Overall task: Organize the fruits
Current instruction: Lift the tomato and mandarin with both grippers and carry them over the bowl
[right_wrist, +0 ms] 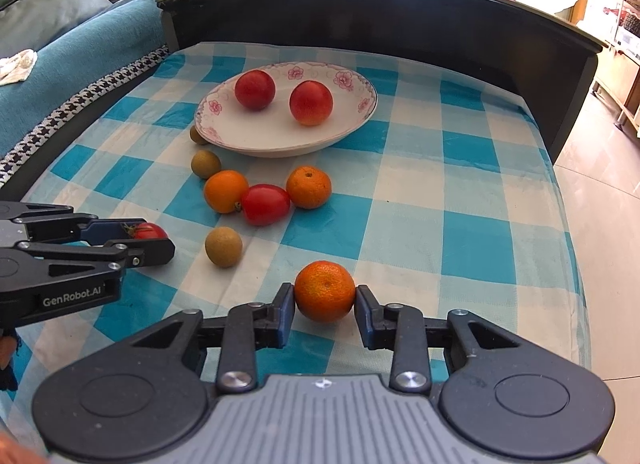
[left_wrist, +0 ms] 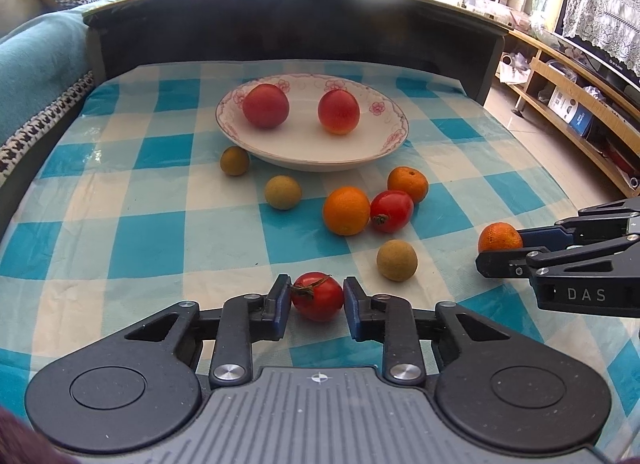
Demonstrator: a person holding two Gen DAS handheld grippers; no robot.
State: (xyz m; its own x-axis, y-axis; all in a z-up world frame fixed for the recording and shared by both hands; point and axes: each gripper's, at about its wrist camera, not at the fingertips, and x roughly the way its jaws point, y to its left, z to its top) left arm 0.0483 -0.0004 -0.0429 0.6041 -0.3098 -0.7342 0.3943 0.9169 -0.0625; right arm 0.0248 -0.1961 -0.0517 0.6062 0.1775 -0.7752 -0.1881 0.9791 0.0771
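Note:
In the left wrist view my left gripper (left_wrist: 317, 298) is shut on a small red tomato (left_wrist: 318, 296) with a stem, resting on the checked cloth. My right gripper (right_wrist: 325, 298) is shut on a small orange (right_wrist: 325, 291), also on the cloth. Each gripper shows in the other's view: the right gripper (left_wrist: 500, 254) with its orange (left_wrist: 500, 237), the left gripper (right_wrist: 154, 244) with its tomato (right_wrist: 150, 230). Farther back, a white flowered plate (left_wrist: 384, 152) holds two red fruits (left_wrist: 265, 105). Two oranges (left_wrist: 346, 210), a tomato (left_wrist: 391, 211) and three green-brown fruits (left_wrist: 397, 260) lie loose between.
A dark raised board (left_wrist: 296, 24) walls off the table's far side, with more fruit on top of it. A sofa with a blue cover (left_wrist: 36, 64) borders the left. The table's right edge drops to a tiled floor (right_wrist: 600, 204), beyond which stands a wooden shelf (left_wrist: 580, 104).

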